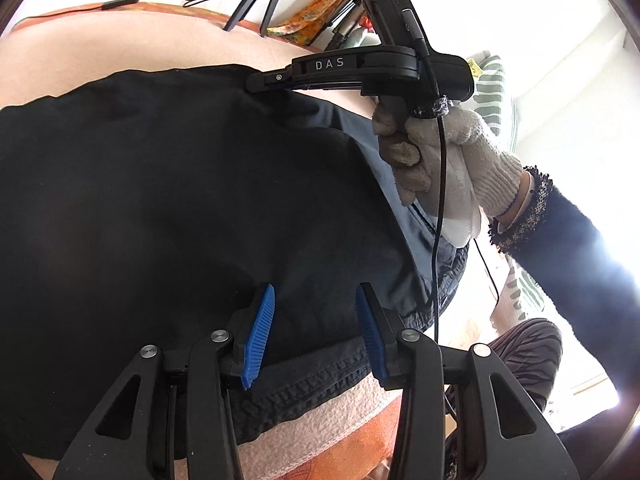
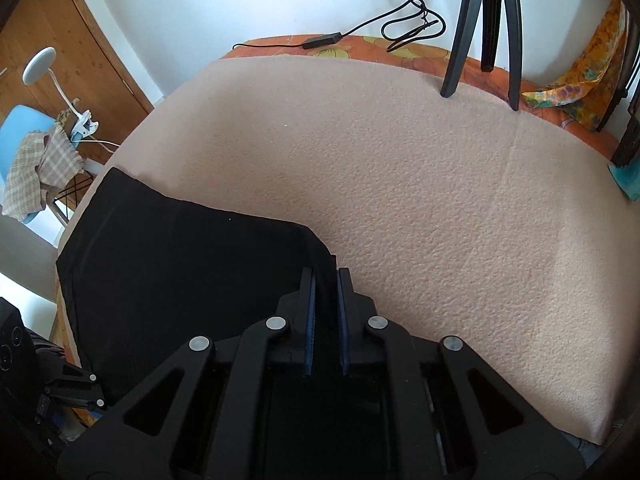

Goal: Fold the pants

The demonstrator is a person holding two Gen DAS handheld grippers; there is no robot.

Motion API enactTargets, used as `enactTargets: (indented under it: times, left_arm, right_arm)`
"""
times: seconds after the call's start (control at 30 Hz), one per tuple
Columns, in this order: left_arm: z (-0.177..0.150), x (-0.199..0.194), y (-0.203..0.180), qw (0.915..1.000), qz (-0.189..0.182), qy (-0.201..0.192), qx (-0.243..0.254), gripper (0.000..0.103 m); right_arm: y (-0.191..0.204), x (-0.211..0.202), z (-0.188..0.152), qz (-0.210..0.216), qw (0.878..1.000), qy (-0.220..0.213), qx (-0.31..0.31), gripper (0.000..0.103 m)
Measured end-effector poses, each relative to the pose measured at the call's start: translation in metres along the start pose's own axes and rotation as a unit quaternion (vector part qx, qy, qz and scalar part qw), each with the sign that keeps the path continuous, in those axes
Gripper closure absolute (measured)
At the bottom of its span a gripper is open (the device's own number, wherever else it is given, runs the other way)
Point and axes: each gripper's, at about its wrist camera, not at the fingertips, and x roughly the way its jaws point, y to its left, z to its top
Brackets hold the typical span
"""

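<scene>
Fabric of the black cotton pants (image 2: 188,264) sat pinched between the blue ribbed pads of the right gripper (image 2: 326,284), whose jaws stood nearly pressed together on the garment's far corner, probably to carry that edge over for a fold. In the left wrist view the same tool lay almost flat along the cloth's far edge, held by a hand in a white knitted glove (image 1: 436,160) with a dark fuzzy sleeve (image 1: 560,248) behind it. Nearer the body, the left gripper (image 1: 316,336) was spread, its blue pads straddling the stitched hem without visibly squeezing it; I judge it was steadying or about to take that edge. The pants lay spread on a beige textured blanket (image 2: 400,160) covering an orange patterned tablecloth (image 2: 360,46). Black tripod legs (image 2: 480,32) and a coiled black cable (image 2: 412,24) stood at the far side, well clear.
</scene>
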Motion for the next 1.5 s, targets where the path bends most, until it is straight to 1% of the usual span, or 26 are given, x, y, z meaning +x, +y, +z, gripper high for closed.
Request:
enactTargets:
  times: [0.03,0.1,0.17,0.23,0.27,0.3,0.33,0.37,0.4,0.43,0.5,0.57,0.67,0.77,0.9,0.97,1.03,1.17,1.2,1.23,1.27,1.33,1.4,1.47,1.5]
  left_arm:
    - [-0.001,-0.003,-0.001,1.0000,0.007,-0.003,0.001,0.062]
    - [-0.003,-0.011,0.001,0.9998,0.019,-0.010,-0.006,0.062]
    - [-0.006,-0.020,0.004,0.9993,0.026,-0.019,-0.021,0.062]
    - [-0.008,-0.031,0.010,0.9980,0.037,-0.031,-0.040,0.062]
    - [-0.011,-0.039,0.014,0.9972,0.041,-0.040,-0.048,0.062]
    - [-0.013,-0.046,0.017,0.9962,0.043,-0.050,-0.057,0.062]
    - [-0.016,-0.054,0.020,0.9951,0.043,-0.059,-0.067,0.062]
    - [-0.019,-0.061,0.024,0.9938,0.044,-0.067,-0.077,0.062]
    - [-0.022,-0.068,0.028,0.9922,0.045,-0.075,-0.089,0.062]
    - [-0.025,-0.076,0.032,0.9901,0.047,-0.084,-0.103,0.062]
    - [-0.033,-0.089,0.042,0.9842,0.049,-0.106,-0.133,0.062]
    - [-0.042,-0.103,0.052,0.9762,0.063,-0.132,-0.160,0.062]
    - [-0.055,-0.123,0.067,0.9631,0.082,-0.158,-0.202,0.062]
    - [-0.069,-0.141,0.075,0.9519,0.094,-0.186,-0.225,0.062]
    - [-0.087,-0.158,0.082,0.9368,0.113,-0.209,-0.257,0.062]
    - [-0.099,-0.166,0.094,0.9260,0.113,-0.222,-0.283,0.062]
    - [-0.111,-0.179,0.108,0.9132,0.117,-0.244,-0.305,0.062]
    - [-0.126,-0.196,0.121,0.8938,0.154,-0.266,-0.326,0.062]
    - [-0.127,-0.198,0.124,0.8882,0.157,-0.271,-0.336,0.056]
    - [-0.131,-0.202,0.129,0.8824,0.157,-0.275,-0.348,0.051]
    - [-0.133,-0.204,0.134,0.8765,0.153,-0.278,-0.362,0.051]
    - [-0.136,-0.206,0.144,0.8681,0.137,-0.277,-0.389,0.051]
    - [-0.139,-0.207,0.151,0.8570,0.119,-0.278,-0.417,0.051]
    - [-0.139,-0.206,0.156,0.8478,0.120,-0.280,-0.434,0.051]
    - [-0.139,-0.206,0.158,0.8450,0.122,-0.280,-0.439,0.051]
  right_arm:
    - [-0.002,-0.001,0.000,0.002,1.000,-0.002,0.005,0.091]
    - [-0.006,-0.008,-0.002,0.002,1.000,-0.008,0.015,0.084]
    - [-0.006,-0.017,-0.004,-0.002,1.000,-0.015,0.017,0.081]
    - [-0.003,-0.027,-0.006,-0.005,1.000,-0.023,0.018,0.071]
    - [0.000,-0.033,-0.008,-0.010,0.999,-0.030,0.020,0.062]
    - [0.003,-0.040,-0.011,-0.012,0.999,-0.037,0.021,0.056]
    - [0.006,-0.047,-0.014,-0.012,0.999,-0.045,0.021,0.053]
    - [0.010,-0.055,-0.018,-0.012,0.998,-0.052,0.018,0.047]
    - [0.015,-0.062,-0.022,-0.017,0.998,-0.060,0.013,0.040]
    - [0.021,-0.069,-0.025,-0.024,0.997,-0.066,0.008,0.036]
    - [0.037,-0.085,-0.033,-0.043,0.996,-0.080,-0.011,0.025]
    - [0.052,-0.102,-0.043,-0.053,0.993,-0.098,-0.029,0.021]
    - [0.069,-0.120,-0.055,-0.056,0.991,-0.112,-0.043,0.020]
    - [0.080,-0.132,-0.066,-0.057,0.990,-0.126,-0.040,0.020]
    - [0.085,-0.140,-0.081,-0.053,0.988,-0.144,-0.022,0.020]
    - [0.087,-0.141,-0.089,-0.053,0.986,-0.157,-0.016,0.020]
    - [0.089,-0.140,-0.094,-0.056,0.985,-0.162,-0.014,0.020]
    - [0.087,-0.142,-0.103,-0.043,0.984,-0.175,0.002,0.020]
    - [0.086,-0.144,-0.105,-0.035,0.983,-0.178,0.011,0.020]
    - [0.085,-0.145,-0.105,-0.029,0.983,-0.180,0.020,0.020]
    - [0.082,-0.145,-0.107,-0.021,0.983,-0.181,0.030,0.020]
    - [0.079,-0.145,-0.108,-0.006,0.984,-0.172,0.040,0.020]
    - [0.076,-0.143,-0.108,-0.014,0.986,-0.158,0.044,0.020]
    - [0.073,-0.143,-0.109,-0.019,0.988,-0.145,0.044,0.020]
    - [0.071,-0.143,-0.110,-0.018,0.989,-0.142,0.046,0.020]
